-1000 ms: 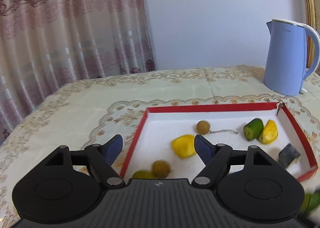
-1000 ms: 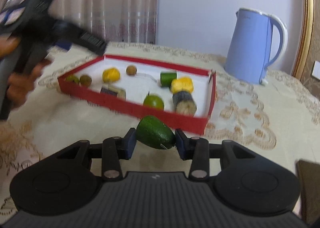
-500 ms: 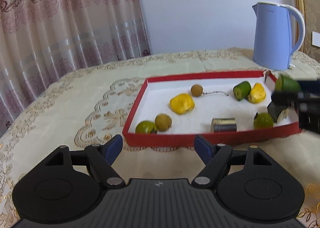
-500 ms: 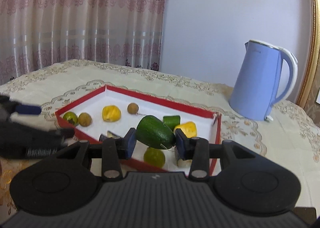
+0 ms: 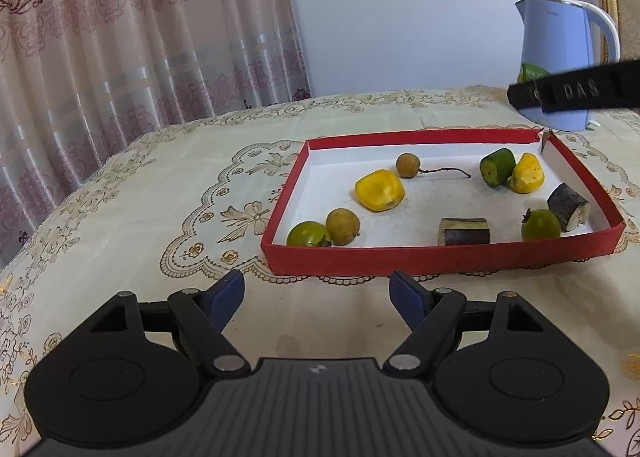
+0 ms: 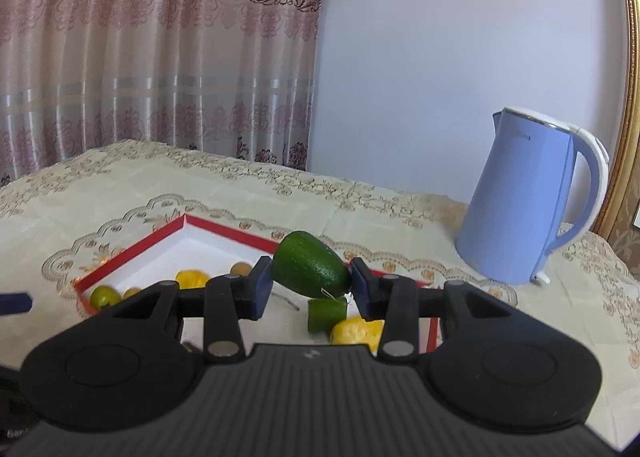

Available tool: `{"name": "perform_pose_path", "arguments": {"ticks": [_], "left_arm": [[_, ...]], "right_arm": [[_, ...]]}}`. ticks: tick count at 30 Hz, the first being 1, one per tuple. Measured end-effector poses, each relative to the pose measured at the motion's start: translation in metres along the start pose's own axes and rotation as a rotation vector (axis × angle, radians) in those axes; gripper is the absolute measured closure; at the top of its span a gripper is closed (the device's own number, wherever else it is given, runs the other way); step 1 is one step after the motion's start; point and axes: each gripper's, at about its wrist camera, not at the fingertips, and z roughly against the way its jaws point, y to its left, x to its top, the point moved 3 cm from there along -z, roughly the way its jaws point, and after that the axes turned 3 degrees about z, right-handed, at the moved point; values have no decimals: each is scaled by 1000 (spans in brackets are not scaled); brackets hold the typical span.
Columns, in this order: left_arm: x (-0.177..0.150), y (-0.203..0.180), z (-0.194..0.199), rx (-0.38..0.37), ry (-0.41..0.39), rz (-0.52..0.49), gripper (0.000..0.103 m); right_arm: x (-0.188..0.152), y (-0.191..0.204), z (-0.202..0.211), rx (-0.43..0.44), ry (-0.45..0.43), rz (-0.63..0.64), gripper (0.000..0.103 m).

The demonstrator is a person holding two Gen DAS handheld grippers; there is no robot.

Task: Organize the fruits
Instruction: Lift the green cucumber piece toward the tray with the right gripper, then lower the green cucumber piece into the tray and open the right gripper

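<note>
A red tray [image 5: 440,257] with a white floor holds several fruit pieces: yellow chunks [image 5: 380,191], brown longans [image 5: 407,165], green tomatoes [image 5: 541,224], a green cut piece [image 5: 497,167] and dark cut pieces [image 5: 464,231]. My left gripper [image 5: 317,285] hovers over the cloth just in front of the tray, its jaws opening with nothing between them. My right gripper [image 6: 311,273] is shut on a dark green avocado [image 6: 312,269], held in the air above the tray's [image 6: 132,253] right part. In the left wrist view the avocado [image 5: 530,72] peeks out at the upper right.
A light blue kettle [image 6: 528,201] stands on the embroidered tablecloth behind the tray's right end. A patterned curtain hangs behind the table on the left, and a gold frame edges the right. Bare cloth lies left of the tray.
My right gripper has risen and moved forward over the tray with the avocado. My left gripper drew back from above the tray to the cloth in front of it.
</note>
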Motion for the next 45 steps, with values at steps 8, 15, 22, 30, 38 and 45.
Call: {"name": "perform_pose_path", "arguments": {"ticks": [8,15,22,30,38,45], "left_arm": [[-2,6,-6,5,23,6,21],[-3,12,-12,5,43,29,21],[-4,11,-16,0,61,36,21],[-4,11,-21,4,71,42,21],[-4,9,-26,5,85,47,21],[-5,5,-29,6,90,35,21]], "right_arm": [[10,-12,-15,-29,-2,-67,64],[28,-45,-2,-92,-63,-144,64],[0,-22,-34,-19,60,-107,64],[-28,-1,-55,0,104,-120,64],[-40,4,-65,28,123,-121,64],[-44,5,-65,35,123,-110,64]]}}
